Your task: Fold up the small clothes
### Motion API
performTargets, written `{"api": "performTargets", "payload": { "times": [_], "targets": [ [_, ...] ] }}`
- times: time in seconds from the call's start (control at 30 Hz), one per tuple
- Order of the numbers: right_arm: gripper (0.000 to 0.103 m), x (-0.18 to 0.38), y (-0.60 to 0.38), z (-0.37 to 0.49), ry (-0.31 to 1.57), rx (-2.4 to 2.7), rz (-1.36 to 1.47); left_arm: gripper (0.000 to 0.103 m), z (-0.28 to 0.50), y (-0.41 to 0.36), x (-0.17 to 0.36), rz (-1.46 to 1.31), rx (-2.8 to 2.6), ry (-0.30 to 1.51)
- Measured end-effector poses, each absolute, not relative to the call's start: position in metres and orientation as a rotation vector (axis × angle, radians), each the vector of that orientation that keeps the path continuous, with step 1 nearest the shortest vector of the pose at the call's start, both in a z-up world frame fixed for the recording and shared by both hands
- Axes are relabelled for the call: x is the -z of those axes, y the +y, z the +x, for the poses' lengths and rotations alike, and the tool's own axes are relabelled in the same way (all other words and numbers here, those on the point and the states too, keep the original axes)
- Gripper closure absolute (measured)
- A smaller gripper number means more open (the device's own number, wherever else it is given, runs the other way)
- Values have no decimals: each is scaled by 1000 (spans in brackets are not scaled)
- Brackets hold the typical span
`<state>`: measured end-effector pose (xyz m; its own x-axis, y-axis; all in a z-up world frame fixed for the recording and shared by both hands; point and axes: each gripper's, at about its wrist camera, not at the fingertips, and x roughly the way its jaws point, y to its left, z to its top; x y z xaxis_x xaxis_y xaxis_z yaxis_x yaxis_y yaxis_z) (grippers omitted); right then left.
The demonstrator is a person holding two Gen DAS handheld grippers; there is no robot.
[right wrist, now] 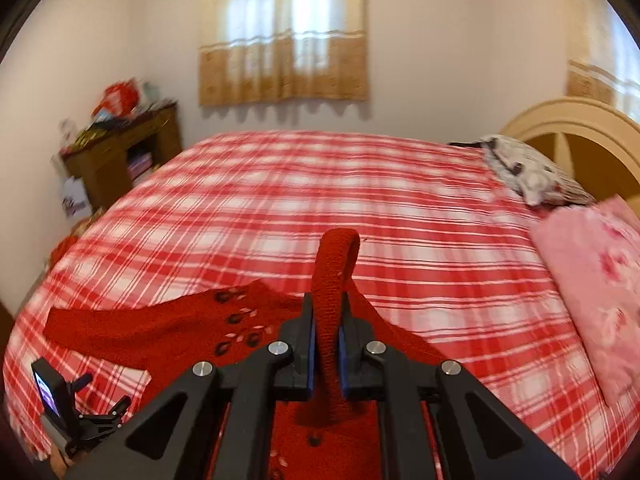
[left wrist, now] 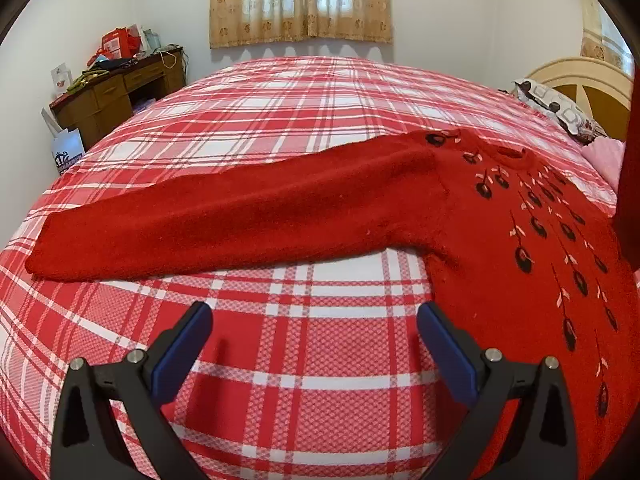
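Observation:
A red knit sweater (left wrist: 500,248) with black and pink embroidery lies on the red plaid bed (left wrist: 280,120). Its left sleeve (left wrist: 224,216) stretches flat to the left. My left gripper (left wrist: 314,320) is open and empty, low over the bedspread just in front of that sleeve and left of the sweater body. My right gripper (right wrist: 326,320) is shut on the sweater's other sleeve (right wrist: 334,280), lifted above the sweater body (right wrist: 168,324); the cuff stands up between the fingers. The left gripper (right wrist: 80,404) shows at the lower left of the right wrist view.
A patterned pillow (right wrist: 532,176) and a pink blanket (right wrist: 596,280) lie at the bed's right by the cream headboard (right wrist: 576,128). A cluttered wooden desk (left wrist: 116,92) stands against the far left wall. A curtained window (left wrist: 300,0) is behind the bed.

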<state>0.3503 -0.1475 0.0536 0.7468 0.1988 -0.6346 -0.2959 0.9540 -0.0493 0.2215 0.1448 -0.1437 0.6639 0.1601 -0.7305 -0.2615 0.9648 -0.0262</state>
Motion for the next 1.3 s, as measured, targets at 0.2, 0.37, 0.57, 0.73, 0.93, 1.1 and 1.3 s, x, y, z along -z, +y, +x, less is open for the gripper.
{"api": "performTargets", "payload": {
  "times": [0.2, 0.37, 0.57, 0.73, 0.93, 1.1, 1.3],
  "targets": [
    [95, 11, -74, 368, 789, -396, -157, 0, 217, 143, 139, -131, -218, 809],
    [94, 87, -17, 376, 908, -534, -126, 0, 216, 140, 132, -121, -197, 800],
    [53, 123, -27, 363, 984, -659, -46, 0, 219, 132, 124, -82, -159, 793],
    [53, 113, -103, 332, 933, -531, -91, 0, 221, 123, 117, -64, -103, 778],
    [48, 116, -181, 291, 884, -385, -81, 7, 253, 99, 109, -66, 13, 772],
    [47, 133, -201, 261, 892, -391, -93, 30, 302, 76, 121, -27, 59, 844],
    [47, 146, -192, 238, 842, -407, -178, 72, 333, 70, 145, -95, 78, 936]
  ]
}}
